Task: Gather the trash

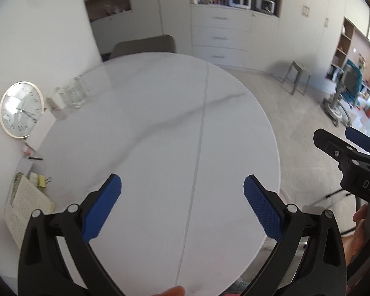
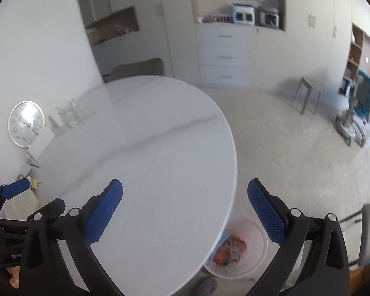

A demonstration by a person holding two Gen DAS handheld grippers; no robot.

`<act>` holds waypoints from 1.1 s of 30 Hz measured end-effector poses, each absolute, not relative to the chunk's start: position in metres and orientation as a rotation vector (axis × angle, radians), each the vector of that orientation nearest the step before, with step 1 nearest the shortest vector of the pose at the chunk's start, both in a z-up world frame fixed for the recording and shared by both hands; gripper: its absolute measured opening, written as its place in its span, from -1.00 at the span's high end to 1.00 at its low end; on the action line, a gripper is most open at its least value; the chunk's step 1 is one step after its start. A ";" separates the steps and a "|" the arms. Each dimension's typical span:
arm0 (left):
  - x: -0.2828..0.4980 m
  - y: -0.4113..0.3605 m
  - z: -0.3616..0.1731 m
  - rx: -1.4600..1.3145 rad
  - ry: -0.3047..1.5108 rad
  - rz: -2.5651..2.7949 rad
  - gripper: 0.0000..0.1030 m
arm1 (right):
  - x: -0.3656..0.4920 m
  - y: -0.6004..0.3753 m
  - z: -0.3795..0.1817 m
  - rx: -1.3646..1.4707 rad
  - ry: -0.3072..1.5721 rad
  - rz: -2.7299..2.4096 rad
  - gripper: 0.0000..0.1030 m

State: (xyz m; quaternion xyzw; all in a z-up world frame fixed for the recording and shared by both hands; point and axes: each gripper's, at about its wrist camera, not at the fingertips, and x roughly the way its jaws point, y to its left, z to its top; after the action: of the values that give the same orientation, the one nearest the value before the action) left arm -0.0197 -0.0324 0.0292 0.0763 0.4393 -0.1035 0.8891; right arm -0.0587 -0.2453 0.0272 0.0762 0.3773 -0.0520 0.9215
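A white bin stands on the floor just past the near right edge of the round white table. Crumpled orange and blue wrappers lie inside it. My right gripper hangs high above the table edge and the bin, open, with nothing between its blue pads. My left gripper hovers over the marble table top, open and empty too. The right gripper shows at the right edge of the left wrist view. The bin is almost wholly hidden in that view.
A round clock leans on the wall at the table's left. Glasses, a notebook and clips lie along that side. A chair stands behind the table. A stool and a wheeled frame stand on the floor.
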 end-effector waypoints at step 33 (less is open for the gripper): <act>-0.024 0.070 0.012 0.051 0.960 -0.121 -0.85 | -0.043 -0.141 0.011 0.053 0.872 -0.069 -0.96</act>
State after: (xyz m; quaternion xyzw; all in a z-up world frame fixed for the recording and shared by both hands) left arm -0.0237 0.0696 0.0117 0.0247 0.4616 -0.0583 0.8848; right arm -0.0426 -0.1413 0.0112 0.0257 0.4221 -0.0332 0.9056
